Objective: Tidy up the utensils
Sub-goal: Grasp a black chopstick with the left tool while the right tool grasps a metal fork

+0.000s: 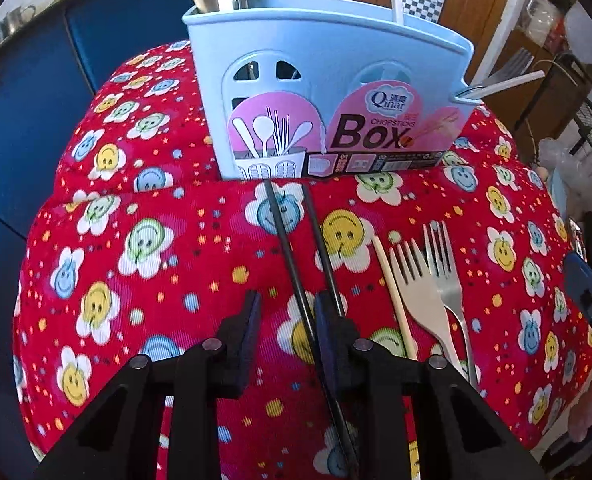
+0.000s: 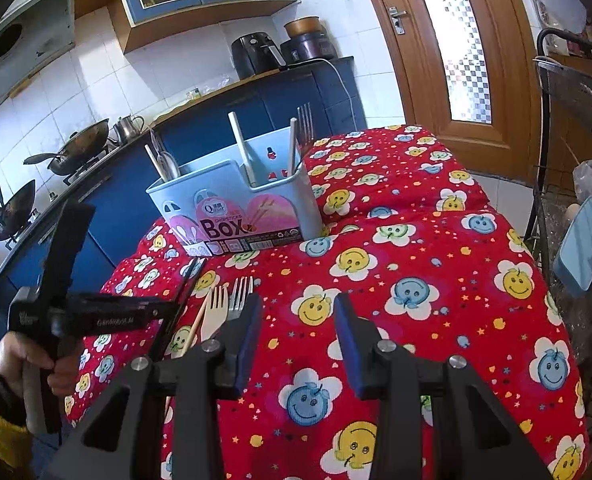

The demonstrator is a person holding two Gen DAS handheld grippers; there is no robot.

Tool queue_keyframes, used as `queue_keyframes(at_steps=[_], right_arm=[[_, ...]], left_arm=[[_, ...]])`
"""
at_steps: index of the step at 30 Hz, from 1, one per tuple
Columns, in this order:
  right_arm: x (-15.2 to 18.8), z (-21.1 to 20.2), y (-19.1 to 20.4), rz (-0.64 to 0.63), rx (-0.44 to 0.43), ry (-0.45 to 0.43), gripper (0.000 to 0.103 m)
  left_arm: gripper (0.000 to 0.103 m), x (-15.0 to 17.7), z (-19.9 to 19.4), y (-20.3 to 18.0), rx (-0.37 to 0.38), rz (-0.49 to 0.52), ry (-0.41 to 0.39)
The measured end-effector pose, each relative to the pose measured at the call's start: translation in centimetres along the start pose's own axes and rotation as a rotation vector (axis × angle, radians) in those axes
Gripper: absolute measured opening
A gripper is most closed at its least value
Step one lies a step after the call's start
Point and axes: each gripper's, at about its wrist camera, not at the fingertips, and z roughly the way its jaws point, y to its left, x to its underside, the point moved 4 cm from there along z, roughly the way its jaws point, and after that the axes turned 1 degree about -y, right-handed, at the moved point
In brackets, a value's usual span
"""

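Observation:
My left gripper [image 1: 288, 302] points down at the red smiley-flower tablecloth [image 1: 136, 280], jaws open. One black chopstick [image 1: 284, 232] runs between the fingers close to the right pad, with a clear gap to the left pad. The second black chopstick [image 1: 319, 236] lies just outside the right finger. To the right lie a wooden chopstick [image 1: 391, 292], a wooden fork [image 1: 411, 280] and a metal fork [image 1: 443, 264]. The light blue chopsticks box [image 1: 335, 60] stands upright behind them, holding several utensils. My right gripper [image 2: 299, 308] hovers open over the cloth, nothing between its fingers.
A hand [image 2: 24, 360] in a yellow sleeve holds the left gripper at the table's left edge. Blue counters with woks [image 2: 72, 152] lie beyond that edge. A metal chair [image 2: 567, 100] and a light blue object [image 2: 583, 240] stand right of the table, a wooden door [image 2: 507, 60] behind.

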Motion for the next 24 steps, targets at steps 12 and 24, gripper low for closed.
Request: queue_keyframes(at_steps=[12, 24], right_arm=[[-0.2, 1.7, 1.4, -0.049, 0.01, 0.09, 0.04], [-0.2, 6.7, 3.1, -0.103, -0.024, 0.254, 0.042]], left_arm=[[0.005, 0.9, -1.1, 2.9, 0.119, -0.148, -0.083], [0.005, 2.5, -6.2, 5.9, 0.1, -0.211, -0.327]])
